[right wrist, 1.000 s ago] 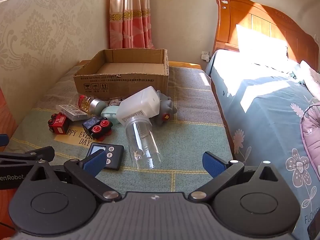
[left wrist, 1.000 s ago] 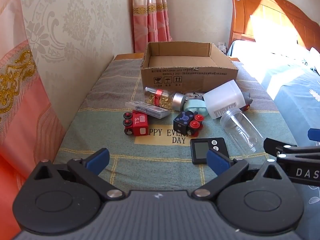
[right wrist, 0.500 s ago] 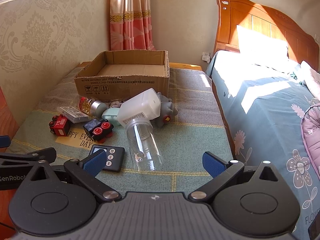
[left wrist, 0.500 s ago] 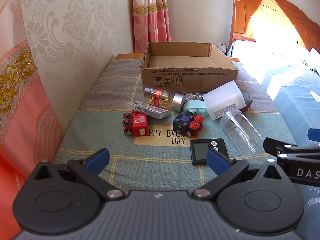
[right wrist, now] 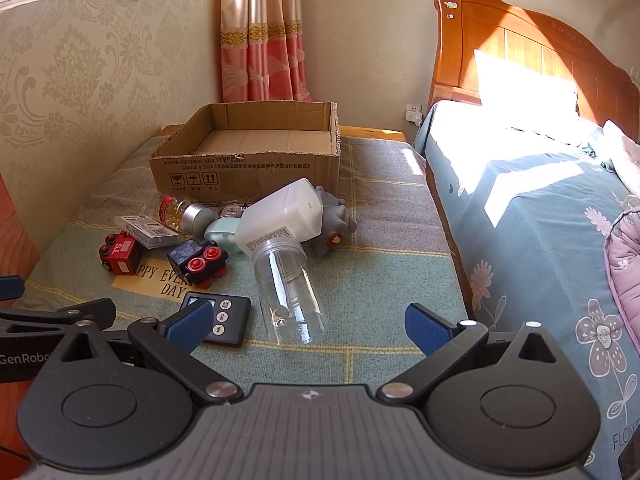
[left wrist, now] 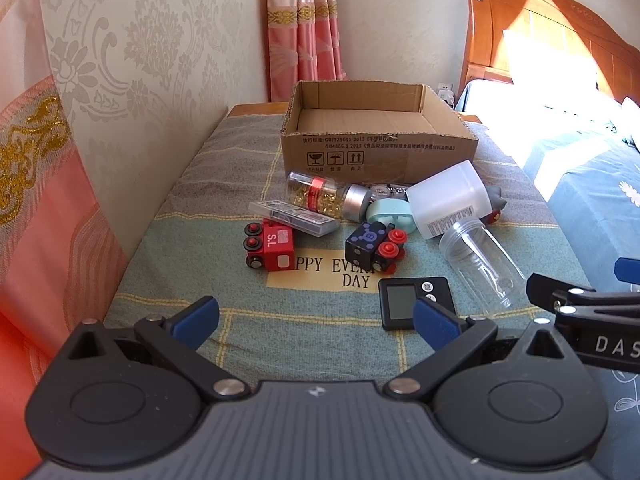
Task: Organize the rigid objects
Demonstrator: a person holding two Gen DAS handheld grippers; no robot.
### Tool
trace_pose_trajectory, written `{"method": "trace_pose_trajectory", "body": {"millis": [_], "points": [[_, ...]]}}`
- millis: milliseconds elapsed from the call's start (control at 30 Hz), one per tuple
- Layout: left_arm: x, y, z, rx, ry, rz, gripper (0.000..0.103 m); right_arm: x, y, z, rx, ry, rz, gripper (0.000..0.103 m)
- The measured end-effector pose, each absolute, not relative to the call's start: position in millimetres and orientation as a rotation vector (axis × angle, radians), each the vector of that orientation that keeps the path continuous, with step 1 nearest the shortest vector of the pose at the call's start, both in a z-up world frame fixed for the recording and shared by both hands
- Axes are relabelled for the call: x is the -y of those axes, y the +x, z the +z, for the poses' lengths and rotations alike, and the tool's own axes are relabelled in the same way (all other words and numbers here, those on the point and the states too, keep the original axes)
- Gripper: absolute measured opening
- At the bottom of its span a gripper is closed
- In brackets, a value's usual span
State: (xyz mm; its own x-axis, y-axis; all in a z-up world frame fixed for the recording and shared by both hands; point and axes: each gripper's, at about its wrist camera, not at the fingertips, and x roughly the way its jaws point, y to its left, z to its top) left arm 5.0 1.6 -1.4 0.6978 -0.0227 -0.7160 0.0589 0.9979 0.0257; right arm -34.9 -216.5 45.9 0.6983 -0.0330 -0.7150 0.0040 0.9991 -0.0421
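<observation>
An empty cardboard box (left wrist: 380, 136) stands at the far end of the cloth-covered table (left wrist: 192, 216); it also shows in the right wrist view (right wrist: 248, 160). In front of it lie a red toy train (left wrist: 270, 246), a black toy train (left wrist: 374, 246), a black timer (left wrist: 408, 300), a clear jar (left wrist: 480, 264), a white container (left wrist: 448, 200), a capsule bottle (left wrist: 320, 196), a flat clear case (left wrist: 294, 218), a mint case (left wrist: 388, 214) and a grey toy (right wrist: 336, 216). My left gripper (left wrist: 316, 320) is open and empty before the timer. My right gripper (right wrist: 308, 322) is open and empty near the clear jar (right wrist: 288, 288).
A patterned wall (left wrist: 132, 60) runs along the table's left side. A bed with blue bedding (right wrist: 540, 220) and a wooden headboard (right wrist: 520, 52) lies to the right. A pink curtain (right wrist: 260, 32) hangs behind the box.
The right gripper has moved slightly forward toward the objects. The left gripper has barely moved. Both stay open and empty.
</observation>
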Motion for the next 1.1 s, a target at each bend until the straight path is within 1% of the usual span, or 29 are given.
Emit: {"method": "trace_pose_trajectory", "body": {"millis": [833,1100], "points": [[-3.7,6.2,-1.3,-0.796,0.039,-0.049,0.103,213.5,-33.1,45.2,-0.791,-0.037,-0.008,0.103],[-6.0,9.7,4.3,-0.766,0.049,-0.068,0.103,213.8,-31.2,50.1,-0.777,-0.058,0.004,0.103]]}}
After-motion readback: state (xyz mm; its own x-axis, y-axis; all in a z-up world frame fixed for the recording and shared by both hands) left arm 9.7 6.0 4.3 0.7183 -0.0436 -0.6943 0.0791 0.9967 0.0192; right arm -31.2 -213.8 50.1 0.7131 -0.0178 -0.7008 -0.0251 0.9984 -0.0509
